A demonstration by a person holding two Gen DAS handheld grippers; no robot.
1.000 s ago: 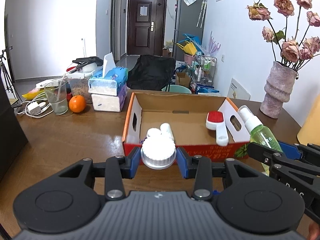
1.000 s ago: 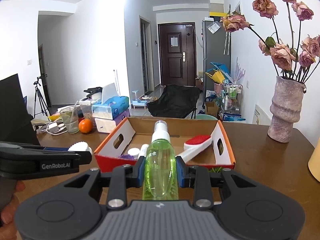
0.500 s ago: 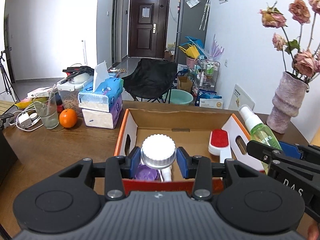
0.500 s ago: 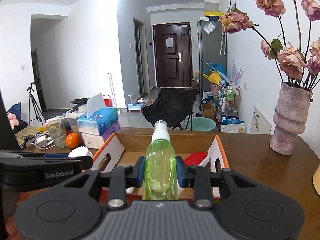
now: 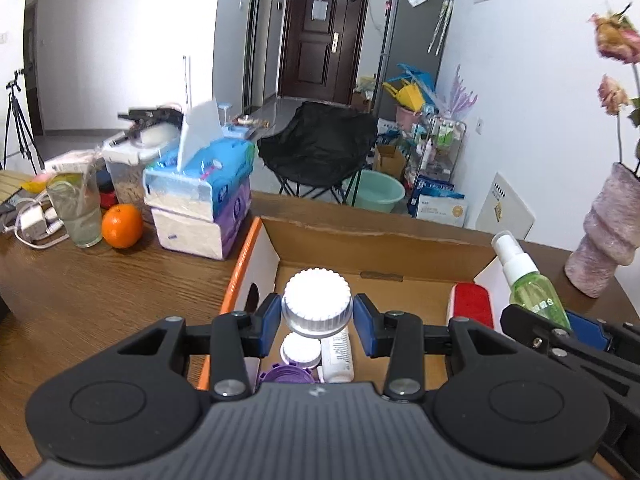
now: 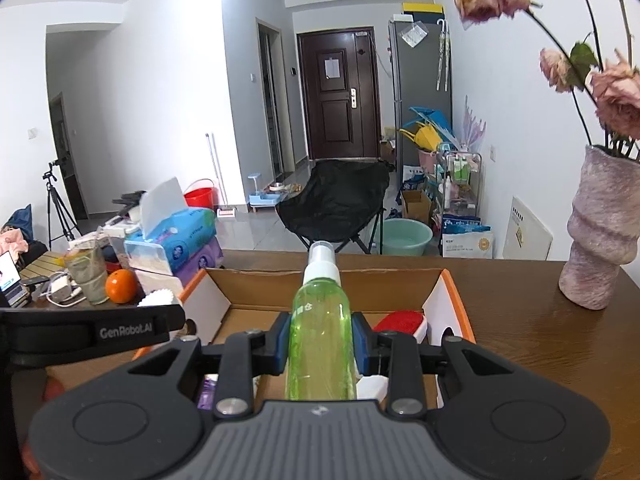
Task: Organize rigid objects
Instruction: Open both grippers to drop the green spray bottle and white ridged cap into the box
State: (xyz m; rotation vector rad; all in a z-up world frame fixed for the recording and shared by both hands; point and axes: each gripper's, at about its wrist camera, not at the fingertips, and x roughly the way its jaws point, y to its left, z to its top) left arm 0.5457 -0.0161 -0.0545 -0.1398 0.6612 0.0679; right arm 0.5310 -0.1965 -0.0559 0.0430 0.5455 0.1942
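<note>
My left gripper (image 5: 317,318) is shut on a white ridged-cap jar (image 5: 317,302) and holds it over the near left part of an open cardboard box (image 5: 348,236). Below it in the box lie a white bottle (image 5: 338,356), a small white cap (image 5: 301,350) and a purple lid (image 5: 285,374). A red-and-white brush (image 5: 471,306) lies at the box's right end. My right gripper (image 6: 321,342) is shut on a green spray bottle (image 6: 322,320), nozzle pointing forward, above the same box (image 6: 320,276). The left gripper (image 6: 158,314) shows at that view's left edge.
Left of the box stand stacked tissue packs (image 5: 200,200), an orange (image 5: 122,226), a glass (image 5: 80,210) and chargers with cables (image 5: 34,218). A pink vase of dried roses (image 6: 600,236) stands on the brown table (image 6: 540,340) at the right. A black folding chair (image 6: 336,200) is beyond the table.
Both grippers have moved forward with their loads, from in front of the box's near wall to above its inside. The box and vase look closer and lower.
</note>
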